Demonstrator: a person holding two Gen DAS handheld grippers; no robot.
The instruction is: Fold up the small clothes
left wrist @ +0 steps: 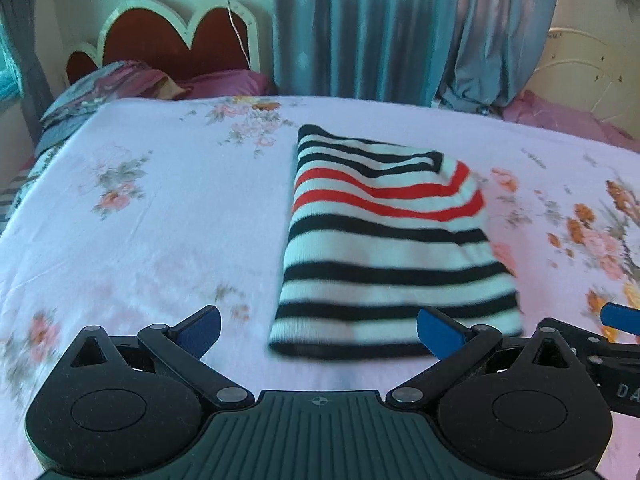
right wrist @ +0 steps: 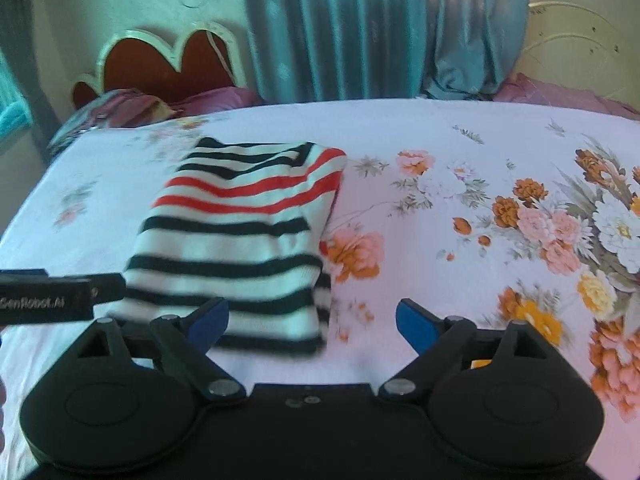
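Note:
A small striped garment (left wrist: 384, 240), white with black and red stripes, lies folded into a narrow rectangle on the floral bed sheet (left wrist: 160, 220); it also shows in the right wrist view (right wrist: 240, 232). My left gripper (left wrist: 319, 330) is open and empty, just in front of the garment's near edge. My right gripper (right wrist: 312, 322) is open and empty, at the garment's near right corner. Part of the right gripper shows at the right edge of the left wrist view (left wrist: 618, 318). The left gripper's body (right wrist: 52, 296) shows at the left of the right wrist view.
The bed sheet (right wrist: 460, 240) has large flower prints to the right. Pillows (left wrist: 120, 84) and a scalloped headboard (left wrist: 176, 32) stand at the far left. Blue-grey curtains (left wrist: 400, 28) hang behind the bed. A purple cloth (right wrist: 552, 88) lies at the far right.

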